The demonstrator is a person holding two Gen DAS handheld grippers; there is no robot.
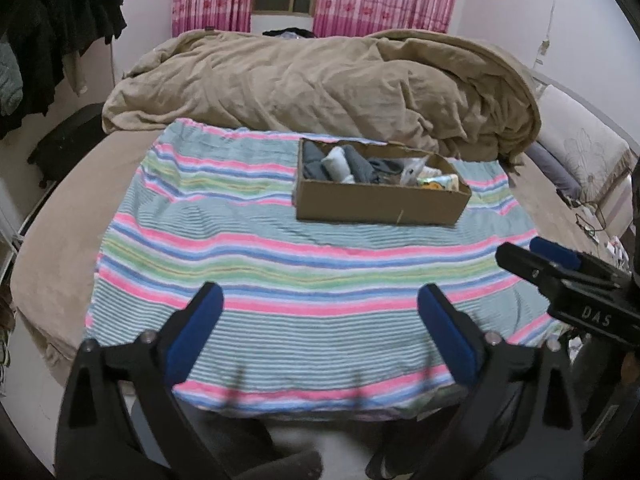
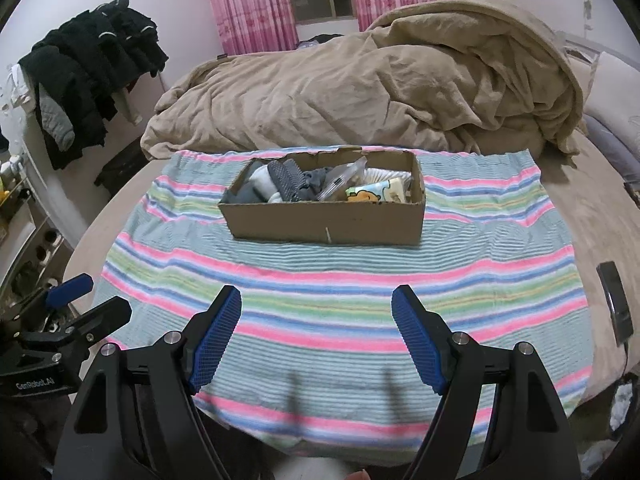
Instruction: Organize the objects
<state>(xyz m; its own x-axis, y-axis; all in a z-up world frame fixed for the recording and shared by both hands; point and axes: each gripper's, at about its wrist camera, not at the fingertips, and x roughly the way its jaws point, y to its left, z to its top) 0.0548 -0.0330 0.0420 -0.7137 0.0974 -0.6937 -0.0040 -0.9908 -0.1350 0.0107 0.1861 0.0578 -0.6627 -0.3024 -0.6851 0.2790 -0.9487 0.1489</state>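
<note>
A shallow cardboard box (image 1: 380, 204) (image 2: 324, 220) stands on a striped towel (image 1: 280, 280) (image 2: 340, 280) spread over the bed. Inside it lie grey rolled socks (image 1: 340, 162) (image 2: 280, 184), a clear plastic packet (image 2: 344, 178) and a cartoon-printed tissue pack (image 1: 438, 181) (image 2: 376, 194). My left gripper (image 1: 320, 300) is open and empty above the towel's near edge. My right gripper (image 2: 318, 300) is open and empty over the towel's near half. Each gripper shows at the side of the other's view, the right one (image 1: 540, 256) and the left one (image 2: 92, 300).
A rumpled tan duvet (image 1: 320, 84) (image 2: 360, 92) lies heaped behind the box. Dark clothes (image 2: 92, 72) hang at the left wall. A pillow (image 1: 580, 152) lies at the right, and a black phone (image 2: 616, 304) lies on the bed's right edge. Pink curtains (image 2: 248, 4) hang at the back.
</note>
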